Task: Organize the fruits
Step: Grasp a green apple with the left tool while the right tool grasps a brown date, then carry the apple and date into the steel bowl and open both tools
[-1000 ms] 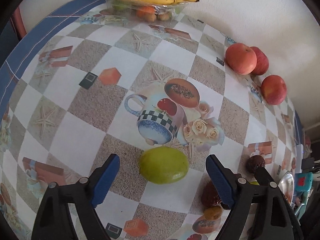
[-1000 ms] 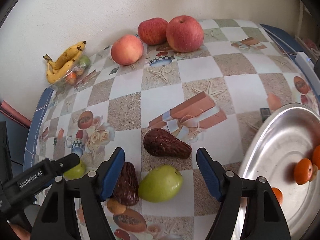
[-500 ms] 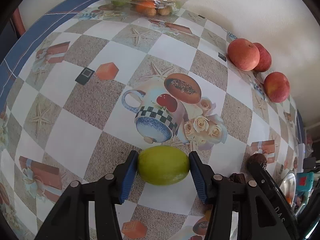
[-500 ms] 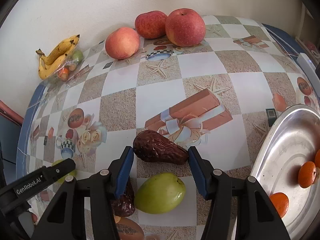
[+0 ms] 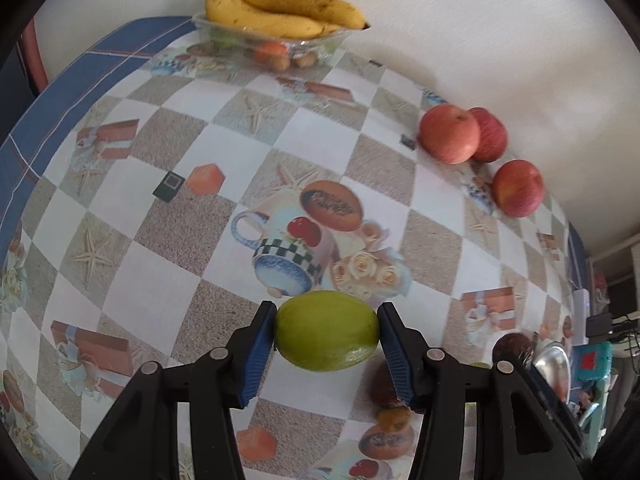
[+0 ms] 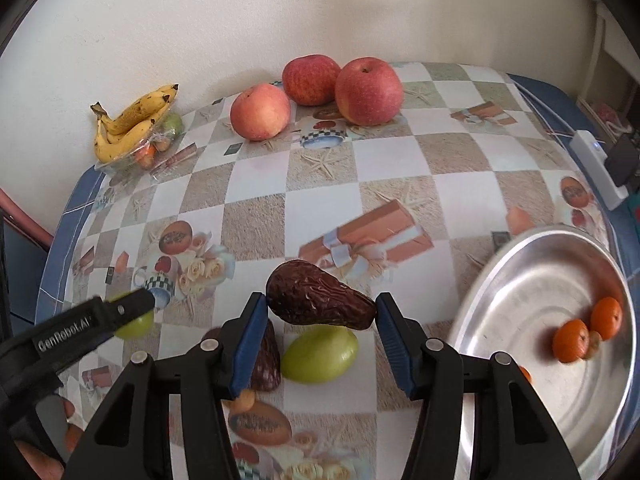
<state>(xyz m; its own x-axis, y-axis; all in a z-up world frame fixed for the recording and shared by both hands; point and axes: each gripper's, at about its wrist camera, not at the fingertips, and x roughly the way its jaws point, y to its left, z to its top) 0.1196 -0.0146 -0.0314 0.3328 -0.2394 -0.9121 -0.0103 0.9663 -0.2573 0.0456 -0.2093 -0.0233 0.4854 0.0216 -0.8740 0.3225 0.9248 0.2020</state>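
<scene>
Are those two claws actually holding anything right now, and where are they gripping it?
Yes. The left gripper pinches a green fruit by its two ends. The right gripper pinches a dark brown fruit end to end.

Each camera sits behind its own gripper, looking forward and down, close over the patterned tablecloth (image 5: 168, 216). The left faces the bananas (image 5: 280, 12) at the wall; the right looks from the side. Both share the bananas and three red apples (image 6: 368, 90).

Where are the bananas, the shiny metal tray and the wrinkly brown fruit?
bananas (image 6: 132, 124): right wrist view, middle of the bunch.
metal tray (image 6: 532, 280): right wrist view, bare inner surface.
wrinkly brown fruit (image 6: 316, 300): right wrist view, its wide middle, between the right gripper's pads.
</scene>
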